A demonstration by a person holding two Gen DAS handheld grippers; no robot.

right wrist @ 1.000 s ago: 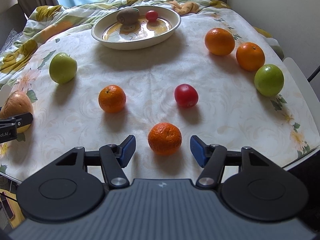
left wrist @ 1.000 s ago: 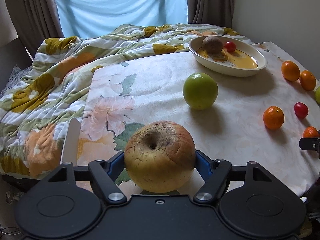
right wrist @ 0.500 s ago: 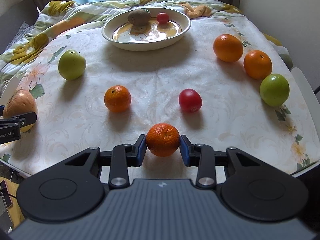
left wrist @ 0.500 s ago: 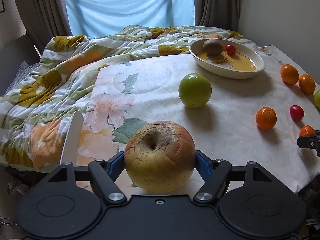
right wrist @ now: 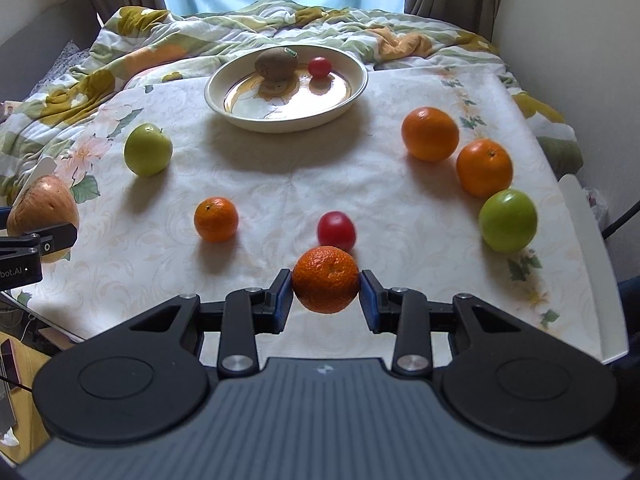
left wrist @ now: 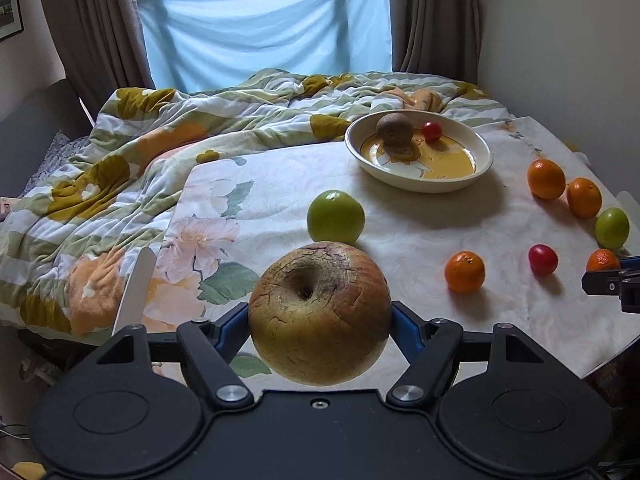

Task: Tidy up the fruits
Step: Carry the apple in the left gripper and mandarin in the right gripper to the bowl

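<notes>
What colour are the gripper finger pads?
Blue pads, clearest in the right wrist view.

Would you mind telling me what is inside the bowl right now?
The bowl holds a kiwi and a small red tomato. The patch of bowl floor directly beneath the kiwi is covered, so anything there cannot be seen.

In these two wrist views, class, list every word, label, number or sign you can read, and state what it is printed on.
"bot.AI": white lettering on the black body of the left gripper, cut off at the frame edge.
A small sticker on the kiwi in the dish: too small to read.
Nothing else legible.
</notes>
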